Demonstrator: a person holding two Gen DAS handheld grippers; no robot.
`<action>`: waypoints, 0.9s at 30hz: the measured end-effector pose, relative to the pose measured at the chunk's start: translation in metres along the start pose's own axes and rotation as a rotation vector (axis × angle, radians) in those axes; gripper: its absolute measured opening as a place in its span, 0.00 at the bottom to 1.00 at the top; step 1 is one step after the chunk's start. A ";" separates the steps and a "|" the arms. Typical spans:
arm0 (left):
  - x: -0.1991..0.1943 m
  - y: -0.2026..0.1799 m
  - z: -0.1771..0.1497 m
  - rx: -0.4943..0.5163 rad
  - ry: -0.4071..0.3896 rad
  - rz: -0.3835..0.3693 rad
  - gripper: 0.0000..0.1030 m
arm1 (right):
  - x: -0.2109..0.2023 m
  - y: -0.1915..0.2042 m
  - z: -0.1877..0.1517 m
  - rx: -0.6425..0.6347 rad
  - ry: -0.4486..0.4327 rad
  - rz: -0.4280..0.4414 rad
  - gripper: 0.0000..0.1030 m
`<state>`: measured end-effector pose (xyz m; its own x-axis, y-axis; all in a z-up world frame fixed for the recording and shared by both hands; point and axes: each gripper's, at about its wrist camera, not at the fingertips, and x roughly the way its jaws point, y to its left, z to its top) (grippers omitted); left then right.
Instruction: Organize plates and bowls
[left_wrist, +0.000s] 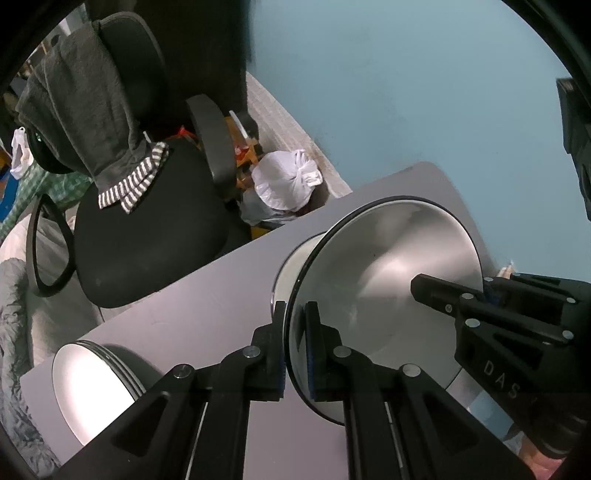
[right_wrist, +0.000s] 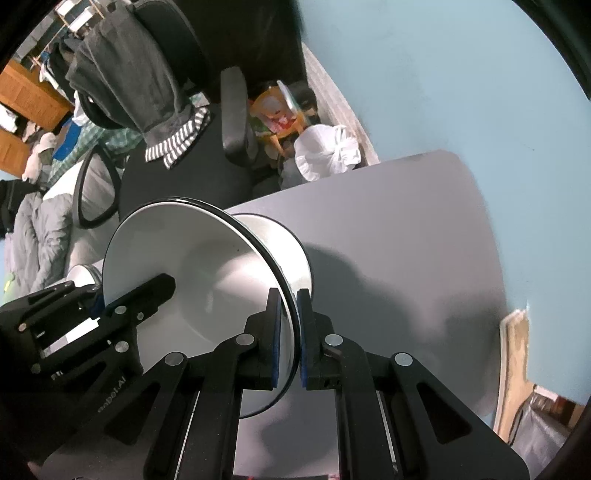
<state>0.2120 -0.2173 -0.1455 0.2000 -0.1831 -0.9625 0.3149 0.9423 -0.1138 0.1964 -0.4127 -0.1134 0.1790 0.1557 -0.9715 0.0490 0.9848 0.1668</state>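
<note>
I have both tools clamped on the bowl's (left_wrist: 384, 295) rim, left tool (left_wrist: 295, 350) at nine o'clock, right tool (right_wrist: 291, 332) at three, above the bench (right_wrist: 388, 240). It looks rigid, slick, breakable; rim grips suit it.

Left gripper (left_wrist: 295, 347) and right gripper (right_wrist: 287, 338) jaws apparently clamped, facing each other.

"DAS" on right tongs (left_wrist: 450, 295), "mobot.AI"-like lettering, partly unclear, on left tongs (right_wrist: 138, 295)

The bowl (left_wrist: 384, 295) sits above the table (left_wrist: 207, 306), between both grippers. A plate stack (left_wrist: 92, 387) lies to its left. A chair (left_wrist: 147, 229) stands behind.
</note>
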 end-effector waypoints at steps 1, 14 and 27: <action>0.003 0.002 0.002 -0.005 0.006 0.004 0.08 | 0.003 -0.001 0.002 0.000 0.008 0.001 0.08; 0.029 0.012 0.008 -0.040 0.091 0.017 0.09 | 0.030 0.001 0.011 -0.011 0.099 0.017 0.08; 0.039 0.011 0.008 -0.002 0.134 0.020 0.11 | 0.037 -0.004 0.013 -0.006 0.138 0.011 0.10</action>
<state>0.2312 -0.2162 -0.1827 0.0806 -0.1256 -0.9888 0.3098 0.9460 -0.0949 0.2155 -0.4116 -0.1481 0.0427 0.1748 -0.9837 0.0422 0.9834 0.1766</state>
